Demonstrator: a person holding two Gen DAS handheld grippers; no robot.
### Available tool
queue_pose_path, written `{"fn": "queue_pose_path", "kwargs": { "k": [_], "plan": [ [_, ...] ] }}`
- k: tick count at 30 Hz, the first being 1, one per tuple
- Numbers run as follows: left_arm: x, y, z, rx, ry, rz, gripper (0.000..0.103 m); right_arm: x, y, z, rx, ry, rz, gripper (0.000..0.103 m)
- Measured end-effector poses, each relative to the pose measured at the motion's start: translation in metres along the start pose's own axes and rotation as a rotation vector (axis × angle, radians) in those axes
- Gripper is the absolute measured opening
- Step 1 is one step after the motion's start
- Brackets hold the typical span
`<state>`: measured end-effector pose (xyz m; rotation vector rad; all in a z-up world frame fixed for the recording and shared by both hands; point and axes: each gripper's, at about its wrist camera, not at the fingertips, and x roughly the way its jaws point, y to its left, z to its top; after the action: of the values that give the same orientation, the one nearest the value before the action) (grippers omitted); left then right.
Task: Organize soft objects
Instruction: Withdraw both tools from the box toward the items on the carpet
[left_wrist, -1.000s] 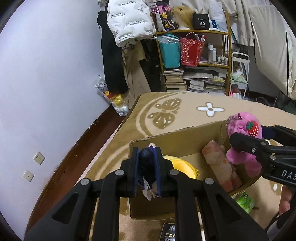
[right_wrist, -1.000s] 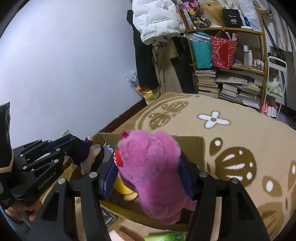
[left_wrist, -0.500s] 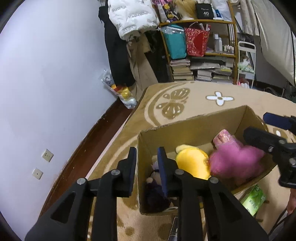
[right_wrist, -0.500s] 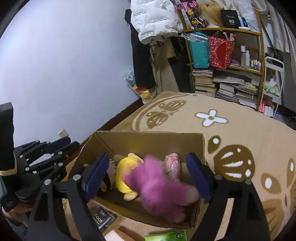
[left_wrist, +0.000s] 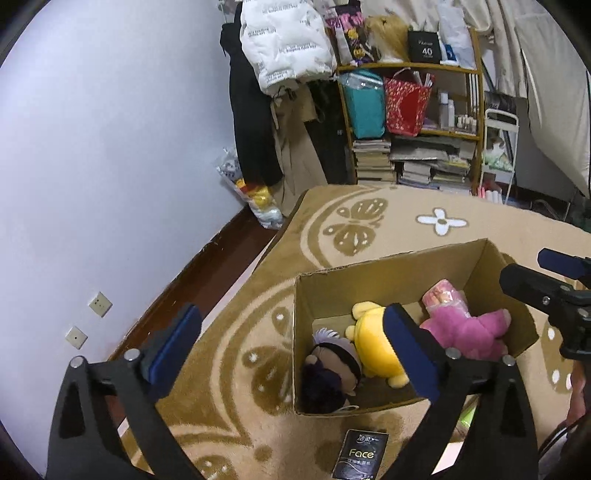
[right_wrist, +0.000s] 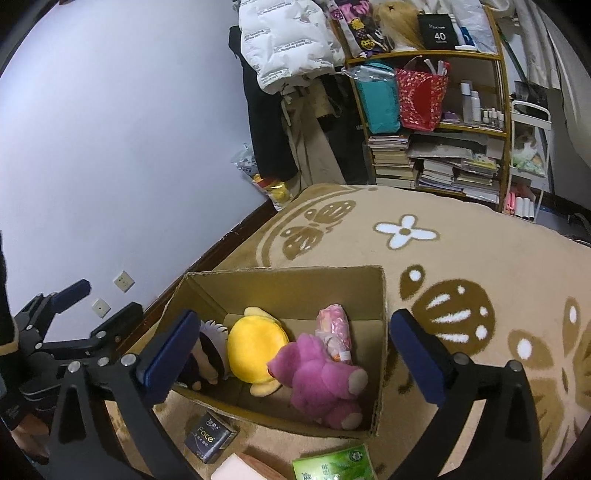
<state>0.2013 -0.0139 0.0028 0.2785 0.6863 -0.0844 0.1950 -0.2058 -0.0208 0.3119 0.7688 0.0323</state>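
An open cardboard box (left_wrist: 391, 273) (right_wrist: 295, 280) stands on the patterned rug. Inside lie a dark-haired doll (left_wrist: 328, 369) (right_wrist: 205, 350), a yellow plush (left_wrist: 373, 343) (right_wrist: 258, 347), a pink plush bear (left_wrist: 469, 332) (right_wrist: 321, 380) and a pink wrapped roll (left_wrist: 441, 295) (right_wrist: 334, 332). My left gripper (left_wrist: 291, 350) is open and empty above the box's left side. My right gripper (right_wrist: 291, 354) is open and empty above the box; it also shows in the left wrist view (left_wrist: 543, 280).
A dark "Face" tissue pack (left_wrist: 360, 458) (right_wrist: 210, 439), a green pack (right_wrist: 332, 465) and a pink item (right_wrist: 236, 469) lie on the rug (right_wrist: 461, 258) in front of the box. A cluttered shelf (left_wrist: 413, 122) and hanging clothes (left_wrist: 280, 48) stand at the back wall.
Both grippers opened and let go: the dark doll and the pink bear dropped into the box. Both grippers then rose and opened wider.
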Motion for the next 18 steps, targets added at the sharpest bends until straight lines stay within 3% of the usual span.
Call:
{"fn": "queue_pose_path", "kwargs": {
  "k": [6,18],
  "plan": [
    [-0.019,0.005,-0.003,-0.025,-0.027,-0.010,0.103,-0.015,0.001,-0.004,0.007,0.004,-0.013,0.103],
    [-0.060,-0.004,-0.022,-0.002,0.013,-0.051,0.103,-0.055,0.009,-0.017,0.019,-0.012,-0.008,0.103]
  ]
}}
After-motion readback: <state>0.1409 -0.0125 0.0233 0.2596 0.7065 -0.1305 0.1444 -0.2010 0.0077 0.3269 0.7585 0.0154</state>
